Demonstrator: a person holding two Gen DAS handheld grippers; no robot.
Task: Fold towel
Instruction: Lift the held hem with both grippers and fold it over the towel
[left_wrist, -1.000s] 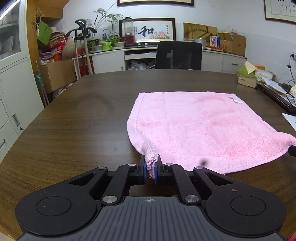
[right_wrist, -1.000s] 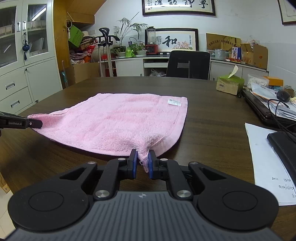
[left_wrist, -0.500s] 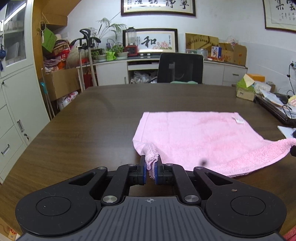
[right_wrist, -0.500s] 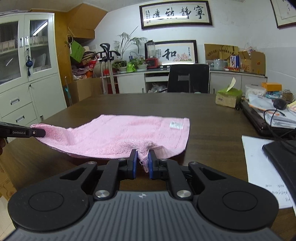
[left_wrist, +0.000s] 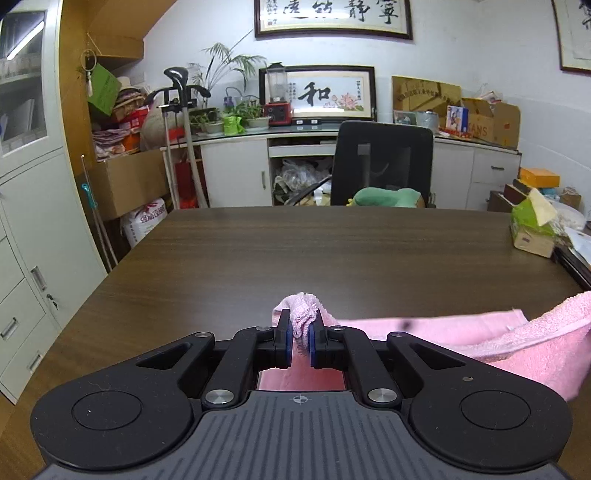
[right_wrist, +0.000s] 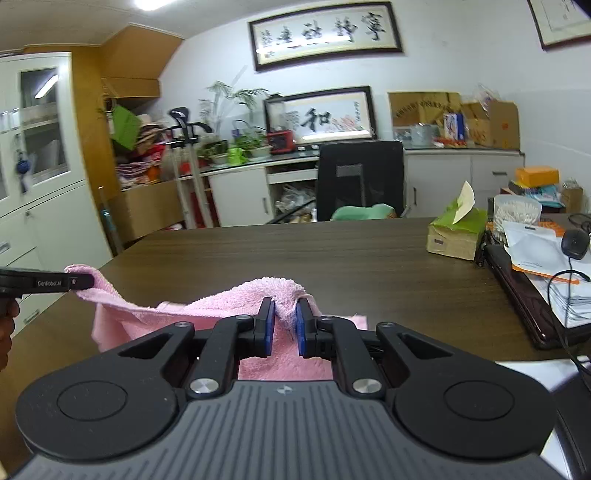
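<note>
Towel: a pink terry-cloth towel (left_wrist: 517, 339) hangs between two handheld grippers above a dark brown wooden table (left_wrist: 332, 251); its middle sags, and its lower part drops out of sight behind the gripper bodies, so whether it touches the tabletop cannot be told.
Step in hand: the first fold seems under way, with two corners raised and carried over the table.
Next move: probably bringing the lifted edge across to meet the opposite edge, keeping both corners level so the halves line up, then lowering before letting go.
Left gripper: the black two-finger left gripper (left_wrist: 302, 334) has its blue pads nearly together, pinching a bunched towel corner.
Right gripper: the black two-finger right gripper (right_wrist: 284, 325) clamps the other corner, its blue-padded fingers (right_wrist: 266, 326) close with cloth between them.
Seen across: in the right view, the left gripper's finger juts in from the left edge, holding the towel's far corner.
Surroundings: a green tissue box (right_wrist: 456, 230), a black office chair (left_wrist: 382, 162) beyond the table, papers and a laptop at the right.
</note>
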